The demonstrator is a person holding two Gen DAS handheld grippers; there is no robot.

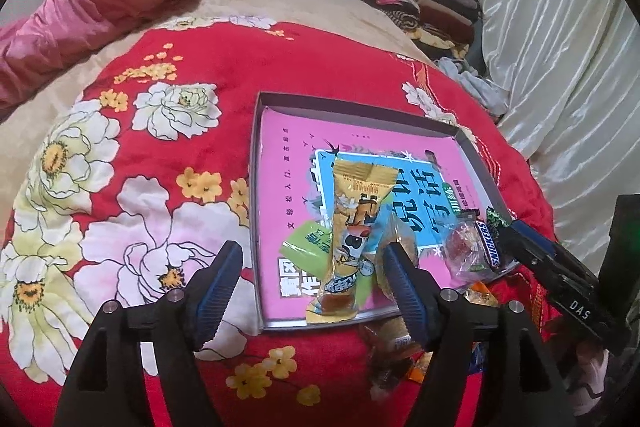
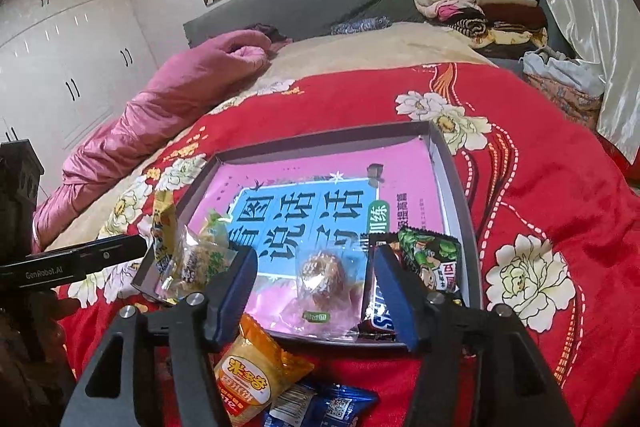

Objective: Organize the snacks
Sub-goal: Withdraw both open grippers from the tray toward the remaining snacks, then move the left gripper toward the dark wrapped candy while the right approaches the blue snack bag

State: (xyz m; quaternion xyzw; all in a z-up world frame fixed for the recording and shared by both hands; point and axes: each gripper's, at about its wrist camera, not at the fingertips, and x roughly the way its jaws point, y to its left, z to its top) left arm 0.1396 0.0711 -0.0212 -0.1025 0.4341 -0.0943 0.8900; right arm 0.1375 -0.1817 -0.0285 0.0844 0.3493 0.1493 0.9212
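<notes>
Both my grippers, left (image 1: 312, 275) & right (image 2: 316, 291), are hanging apart, gripping nothing. Few snacks are sitting in the tray (image 1: 256, 187) already, tho the orange pack (image 2: 256, 371) etc. are still waiting outside.

Left tool (image 1: 314, 261) and right tool (image 2: 316, 267) — both angled downward, jaws apart.

The right gripper (image 2: 316, 287) hangs over the near edge of a shallow box (image 2: 456, 171) on a red floral bedspread (image 2: 540, 187), jaws apart. Between them lies a clear-wrapped brown snack (image 2: 322, 277), untouched. A Snickers bar (image 2: 378, 315) sits just right of it, an orange packet (image 2: 256, 367) just outside the box.
</notes>
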